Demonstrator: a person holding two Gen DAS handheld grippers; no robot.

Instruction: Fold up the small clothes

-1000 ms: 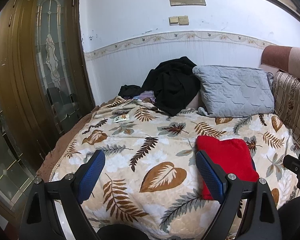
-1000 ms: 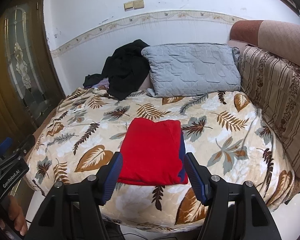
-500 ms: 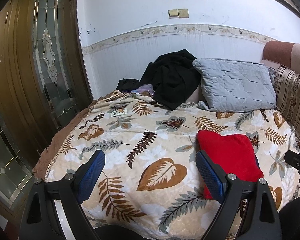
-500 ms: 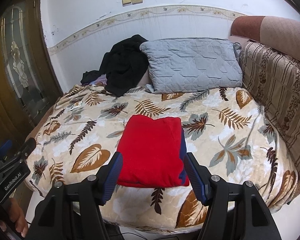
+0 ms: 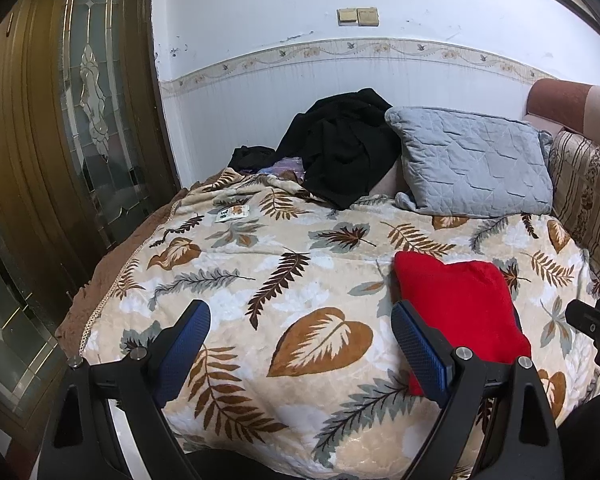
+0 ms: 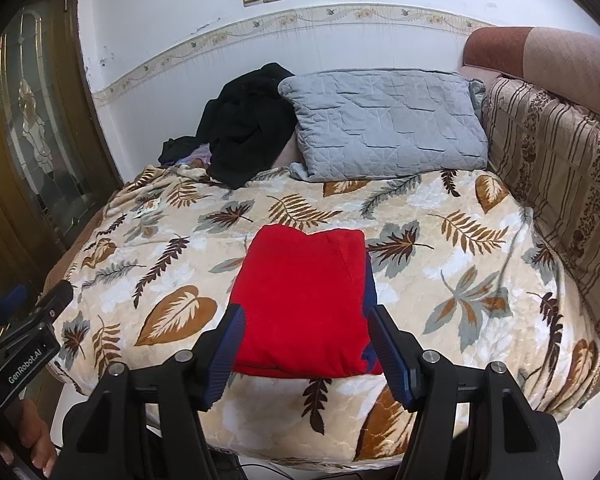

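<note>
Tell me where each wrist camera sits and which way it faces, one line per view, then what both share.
Left wrist: sits behind the left gripper, off the bed's near edge, facing the far wall; shows its open blue fingers, the right gripper at the right edge, and the door.
Right wrist: sits behind the right gripper, facing the folded red garment; the left gripper shows at left.
Shared: leaf-print blanket, red garment, grey pillow, black clothes.

Black-framed left gripper (image 5: 300, 344) and right gripper (image 6: 306, 350) carry ribbed blue jaws, silver screws; one body reads "GenRobot.AI"; bare fingers (image 6: 40, 450) show.
</note>
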